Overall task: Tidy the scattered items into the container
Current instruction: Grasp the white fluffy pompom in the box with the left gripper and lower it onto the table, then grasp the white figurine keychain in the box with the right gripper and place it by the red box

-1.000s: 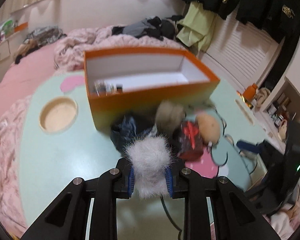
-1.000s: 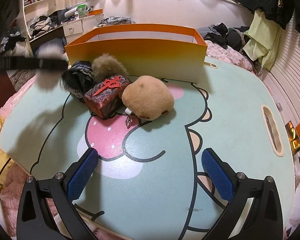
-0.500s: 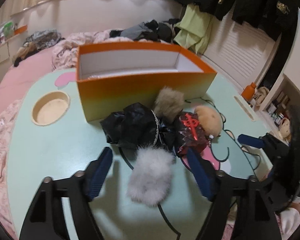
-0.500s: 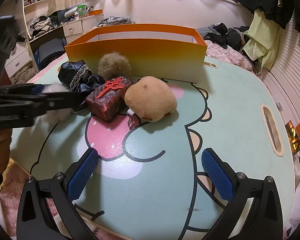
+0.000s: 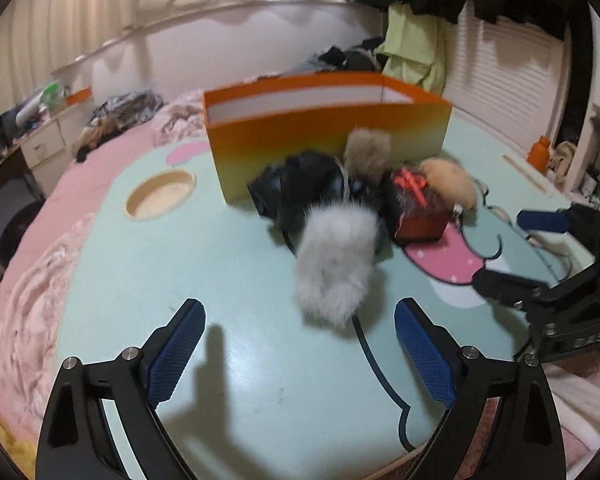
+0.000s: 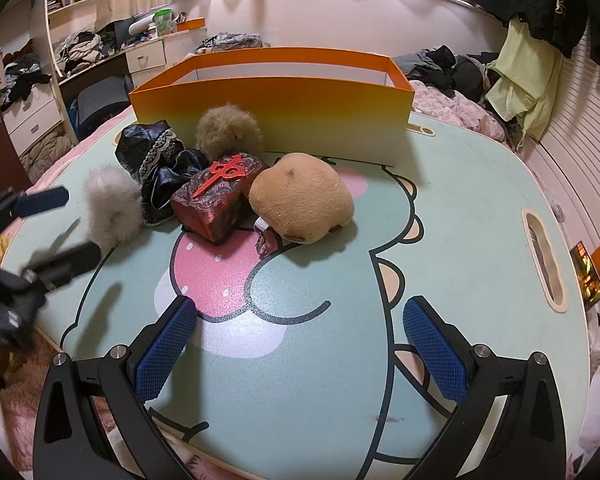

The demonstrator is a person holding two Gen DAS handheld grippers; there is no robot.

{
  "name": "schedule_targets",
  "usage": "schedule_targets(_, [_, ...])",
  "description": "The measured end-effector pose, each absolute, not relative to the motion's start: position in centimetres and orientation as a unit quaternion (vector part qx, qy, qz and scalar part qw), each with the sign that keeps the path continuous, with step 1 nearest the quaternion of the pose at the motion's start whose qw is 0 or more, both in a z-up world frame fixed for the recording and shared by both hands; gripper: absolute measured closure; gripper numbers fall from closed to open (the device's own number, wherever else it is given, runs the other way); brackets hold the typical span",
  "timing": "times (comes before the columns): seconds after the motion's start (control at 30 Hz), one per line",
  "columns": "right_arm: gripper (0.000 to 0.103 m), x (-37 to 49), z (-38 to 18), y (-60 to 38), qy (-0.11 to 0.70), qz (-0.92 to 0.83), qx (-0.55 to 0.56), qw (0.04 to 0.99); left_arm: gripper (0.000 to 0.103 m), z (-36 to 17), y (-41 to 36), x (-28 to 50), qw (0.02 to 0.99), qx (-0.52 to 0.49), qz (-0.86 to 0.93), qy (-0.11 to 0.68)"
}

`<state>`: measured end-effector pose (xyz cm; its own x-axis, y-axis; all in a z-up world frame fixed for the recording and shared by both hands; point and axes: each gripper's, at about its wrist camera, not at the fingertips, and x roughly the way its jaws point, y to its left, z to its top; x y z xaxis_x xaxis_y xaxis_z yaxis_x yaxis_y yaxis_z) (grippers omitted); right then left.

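I hold my left hand-held gripper wide open with nothing between its blue pads; the white fur pompom lies on the surface at about 12 o'clock from the pads, just ahead of them and apart from both. My right hand-held gripper is just as wide open and empty, low over the pink patch of the cartoon print, with the pile at 12 o'clock.

The scattered items sit bunched against the near wall of the orange container: a black lace-trimmed pouch at 11 o'clock in the right view, a tan fur ball touching the container wall, a dark red box with a red emblem in the middle, and a round brown plush at 1 o'clock. All five are outside the container, so I judge the task barely begun, at the stage of picking a piece to grasp.

Next, I reckon, I should push the left pads forward to either side of the pompom, close on its soft body firmly enough that the fur does not slip, then lift it above the container's tall near wall before letting go inside. The right one could take the plush, which stands free on its right side.
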<state>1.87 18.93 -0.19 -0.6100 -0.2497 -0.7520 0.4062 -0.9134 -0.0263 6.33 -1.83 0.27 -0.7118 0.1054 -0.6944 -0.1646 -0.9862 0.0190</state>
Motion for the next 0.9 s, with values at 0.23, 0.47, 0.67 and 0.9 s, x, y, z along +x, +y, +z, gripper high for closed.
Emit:
schedule_targets(0.23, [0.000,1.9,-0.2,19.0,0.098,-0.892,0.401,0.184,0.000,-0.1,-1.7,6.5,0.073,-0.351,0.933,0.032])
schedule_targets(0.47, [0.000,1.8,-0.2,18.9,0.099,-0.892,0.401,0.183,0.000,-0.2,-1.6,6.7,0.071,-0.349,0.934,0.030])
schedule_targets(0.67, [0.000,1.4,-0.3,19.1,0.100,-0.888,0.410,0.183,0.000,-0.3,-1.6,6.7,0.072,-0.349,0.934,0.030])
schedule_targets(0.9, [0.000,0.9,7.1,17.8,0.073,-0.896,0.353,0.261,0.000,-0.3,-1.5,6.7,0.071,-0.349,0.934,0.030])
